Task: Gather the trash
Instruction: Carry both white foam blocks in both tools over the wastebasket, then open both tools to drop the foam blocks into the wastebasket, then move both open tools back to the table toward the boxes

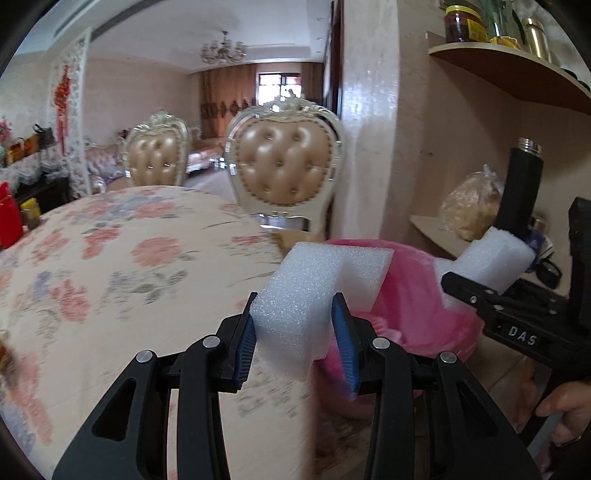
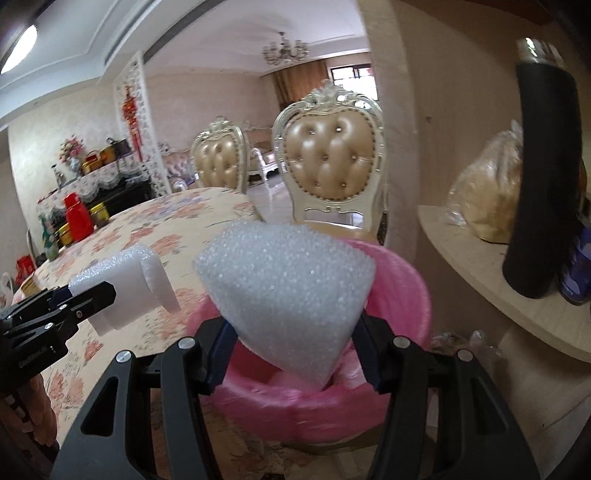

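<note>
**Carrying two foam pieces to the pink bin**

Holding one scrap of white packing foam in each tool, we are close to the drop. The left gripper is clamped on an L-shaped foam block, its blue pads pressing both sides; the block hangs over the table edge, just beside the bin. The right gripper is clamped on a larger foam chunk, which hangs right above the open mouth of the pink-lined bin.

We judge both pickups done and both releases still to come. Pale shapes show inside the bin under the right-hand chunk, possibly foam already dropped, though blur keeps us from being sure. The part of the floral tablecloth that we can see carries no other loose scrap near us; whether more trash waits elsewhere we cannot tell.

For writing, the letters "DAS" are legible on the body of the right tool as seen from the left wrist. A jar on the upper shelf has a yellow label, unreadable here. The black flask on the lower shelf, the bagged food beside it and the red container on the far table show no text we can make out.
</note>
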A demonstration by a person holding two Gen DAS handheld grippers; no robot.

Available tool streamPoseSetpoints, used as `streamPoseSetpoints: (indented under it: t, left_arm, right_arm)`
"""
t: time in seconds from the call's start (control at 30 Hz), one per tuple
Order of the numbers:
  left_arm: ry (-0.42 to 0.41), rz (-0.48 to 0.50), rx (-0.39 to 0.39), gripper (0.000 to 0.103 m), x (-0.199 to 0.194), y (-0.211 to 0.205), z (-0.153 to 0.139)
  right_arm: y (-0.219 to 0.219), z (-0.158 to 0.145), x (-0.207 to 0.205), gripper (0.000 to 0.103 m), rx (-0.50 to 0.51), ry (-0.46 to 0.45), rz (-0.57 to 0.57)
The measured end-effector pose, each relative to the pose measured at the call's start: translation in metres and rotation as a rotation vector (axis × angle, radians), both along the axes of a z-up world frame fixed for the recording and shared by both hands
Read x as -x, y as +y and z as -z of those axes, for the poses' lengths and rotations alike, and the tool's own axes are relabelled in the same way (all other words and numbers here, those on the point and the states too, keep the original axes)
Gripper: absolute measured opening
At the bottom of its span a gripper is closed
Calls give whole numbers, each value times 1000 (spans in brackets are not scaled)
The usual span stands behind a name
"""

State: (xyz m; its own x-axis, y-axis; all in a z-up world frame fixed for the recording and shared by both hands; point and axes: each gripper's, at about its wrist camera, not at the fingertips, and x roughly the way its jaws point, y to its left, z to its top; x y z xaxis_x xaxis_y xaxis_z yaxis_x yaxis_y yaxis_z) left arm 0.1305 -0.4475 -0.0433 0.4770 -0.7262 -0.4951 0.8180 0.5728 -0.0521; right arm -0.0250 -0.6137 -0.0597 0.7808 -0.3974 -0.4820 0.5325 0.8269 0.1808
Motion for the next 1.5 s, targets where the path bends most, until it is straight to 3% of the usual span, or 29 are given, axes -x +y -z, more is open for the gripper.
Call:
streamPoseSetpoints:
  t: [0.43,0.5,0.57,0.67,0.73,0.8,0.93,1.1,1.23,1.5]
  left_arm:
    - [30,115,22,38,-3,-65,-1]
    - [18,102,2,47,-4,-71,0]
    - [18,89,11,86,-8,-70,1]
    - [-24,44,29,88,-11,-59,-4]
    - [-41,16,22,89,-15,-43,-9]
    - [-60,-27,17,92,-19,-25,-11]
    - [-89,-135,-21,93,-31,27,-8]
    - [-145,-285,-102,94,-53,96,0]
    - [-168,-411,-91,94,-70,157,-6]
    - [-156,-658,-50,95,-98,290,-14]
  right_arm:
    - [-33,-4,16,57,-24,-35,55]
    - [-33,-5,14,57,-18,-36,57]
    - [-32,-6,12,58,-19,-37,57]
    - [-33,-5,10,58,-22,-34,58]
    - [-34,-4,8,62,-30,-30,56]
    - [-34,-4,5,76,-33,-29,58]
    - [-31,-5,-1,77,-29,-22,74]
    - [-5,-13,-19,87,-23,-36,56]
    - [37,-15,-61,87,-31,-24,-70]
    - [173,-19,-163,87,-9,25,-420]
